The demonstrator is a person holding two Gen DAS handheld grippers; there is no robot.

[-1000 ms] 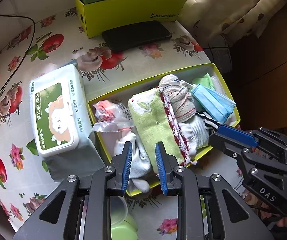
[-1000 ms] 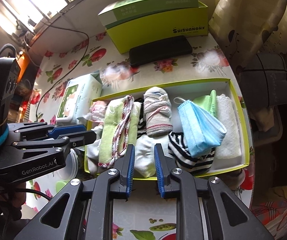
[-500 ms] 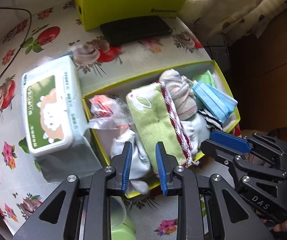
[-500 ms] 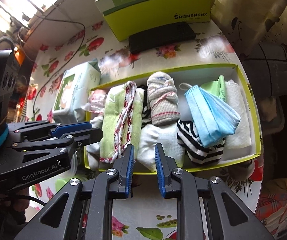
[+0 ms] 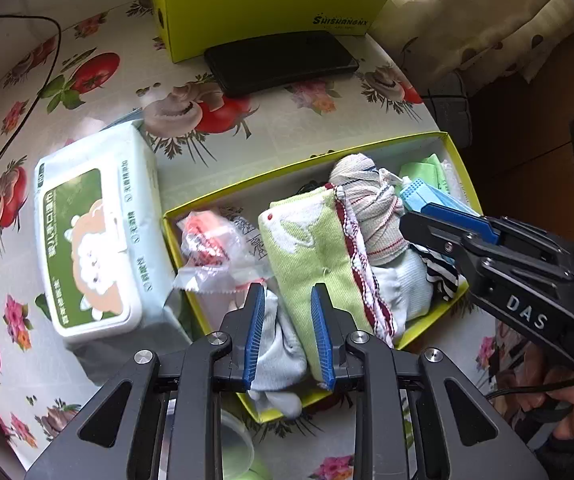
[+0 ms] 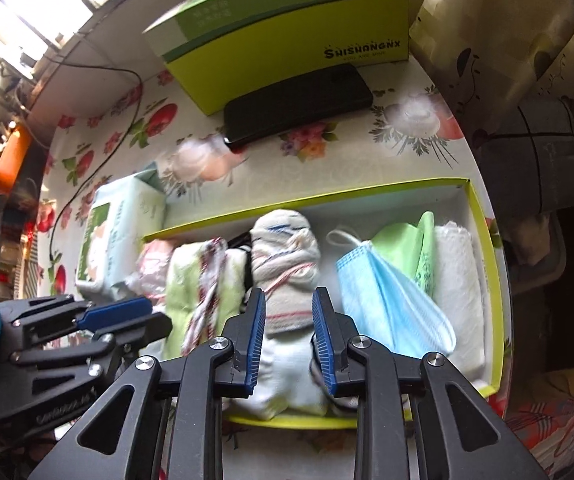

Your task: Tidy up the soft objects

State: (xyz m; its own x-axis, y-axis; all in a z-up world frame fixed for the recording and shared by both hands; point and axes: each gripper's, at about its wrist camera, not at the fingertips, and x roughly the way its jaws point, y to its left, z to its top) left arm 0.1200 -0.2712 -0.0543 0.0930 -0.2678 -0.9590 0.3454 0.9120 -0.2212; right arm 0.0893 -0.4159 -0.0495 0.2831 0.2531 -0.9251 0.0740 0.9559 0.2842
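Note:
A yellow-green shallow box (image 5: 307,165) (image 6: 483,216) holds soft items: a green towel (image 5: 311,240) (image 6: 183,276) with red-white trim, a rolled beige sock (image 5: 371,200) (image 6: 287,256), white socks (image 5: 279,344) (image 6: 287,372), a blue face mask (image 6: 387,296), a striped sock (image 5: 441,272), a green cloth (image 6: 403,244), a white cloth (image 6: 459,280) and a plastic packet (image 5: 211,240). My left gripper (image 5: 289,336) is open and empty over the box's near left end. My right gripper (image 6: 289,340) is open and empty over the white socks and rolled sock.
A wet-wipes pack (image 5: 91,232) (image 6: 119,220) lies left of the box. A black phone (image 5: 283,60) (image 6: 299,100) lies before a yellow-green carton (image 5: 263,12) (image 6: 287,40) at the back. A cable (image 5: 19,64) runs at left. The table edge is right of the box.
Both grippers have moved forward and lower toward the box. The right gripper has come in over the rolled sock and white socks. Jaws stay open.

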